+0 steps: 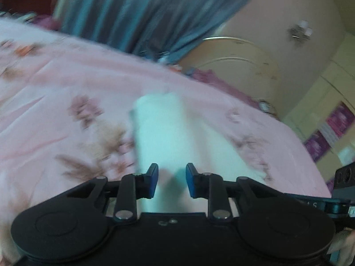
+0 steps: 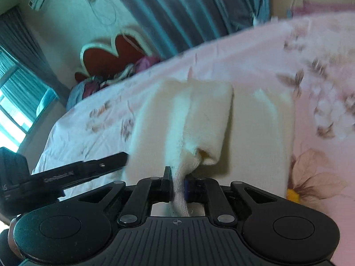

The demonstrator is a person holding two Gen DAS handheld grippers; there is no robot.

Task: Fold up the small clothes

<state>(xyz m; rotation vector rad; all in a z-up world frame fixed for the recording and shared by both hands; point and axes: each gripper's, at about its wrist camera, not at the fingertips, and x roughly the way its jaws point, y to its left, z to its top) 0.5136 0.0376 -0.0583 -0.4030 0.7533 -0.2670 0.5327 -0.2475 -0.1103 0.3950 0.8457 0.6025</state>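
**Right claw pinching a cream knit garment on a pink floral bed**

From my right wrist camera I see the right gripper [image 2: 177, 182] clamped on a bunched fold of a small cream garment [image 2: 255, 133]. Its 2 jaws stand almost together, with a ribbed knit edge squeezed between them and running back toward the camera. The cloth is pale, soft and slightly fuzzy. It lies on a pink floral bedsheet [image 2: 321, 55], directly ahead of the claw, and 1 layer is lifted and doubled over the flat layer beneath, leaving a rounded fold just beyond the fingertips. The flat part spreads out to the right of the fold.

In my left wrist view, which is blurred, the left gripper [image 1: 172, 180] has a clear gap between its blue pads [image 1: 153, 181]. The same garment shows there as a whitish strip reaching from the claw up across the sheet. I see cloth in the gap, but the pads do not press on it. The left gripper's black body also juts in at the left edge of the right view.

Blue-grey curtains [image 2: 188, 11] hang behind the bed, and a red scalloped headboard [image 2: 106, 55] stands at the far end.
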